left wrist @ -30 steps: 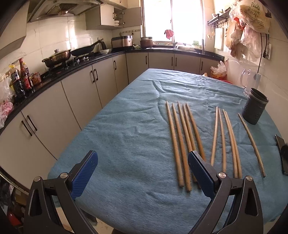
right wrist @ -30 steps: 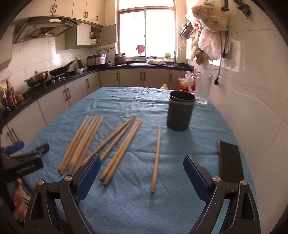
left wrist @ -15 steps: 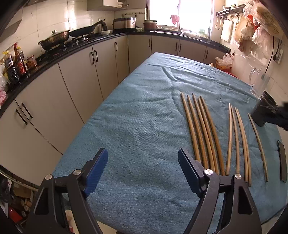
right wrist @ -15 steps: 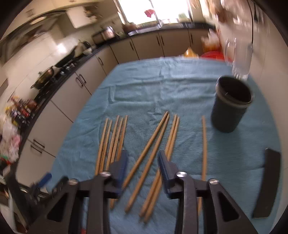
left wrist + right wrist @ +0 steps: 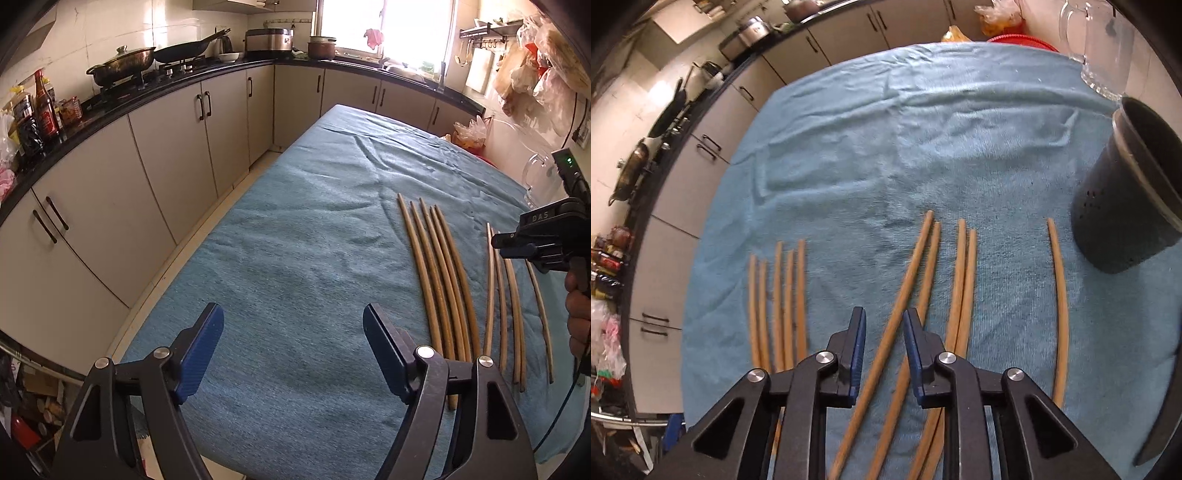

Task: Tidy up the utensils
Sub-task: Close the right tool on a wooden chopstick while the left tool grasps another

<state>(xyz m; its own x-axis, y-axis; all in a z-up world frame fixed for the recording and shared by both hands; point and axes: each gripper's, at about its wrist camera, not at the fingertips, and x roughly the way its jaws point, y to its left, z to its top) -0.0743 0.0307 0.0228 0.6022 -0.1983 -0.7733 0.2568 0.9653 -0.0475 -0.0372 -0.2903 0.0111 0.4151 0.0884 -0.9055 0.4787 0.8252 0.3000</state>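
Right wrist: my right gripper point(image 5: 884, 345) closing, one chopstick point(image 5: 905, 284) between pads, not gripped yet; holder point(image 5: 1123, 206) sits right of it. Left gripper point(image 5: 293, 354) apart, empty.

a kitchen. beige cabinets point(image 5: 177, 155) with dark handles ran under a black counter point(image 5: 110, 110) around two walls. white tiles point(image 5: 92, 33) covered the wall behind a stove point(image 5: 166, 70) carrying a lidded pan and a wok. a bright window point(image 5: 384, 26) lit the far corner. a blue cloth point(image 5: 295, 258) covered the table. plastic bags point(image 5: 535, 74) hung on the right wall.
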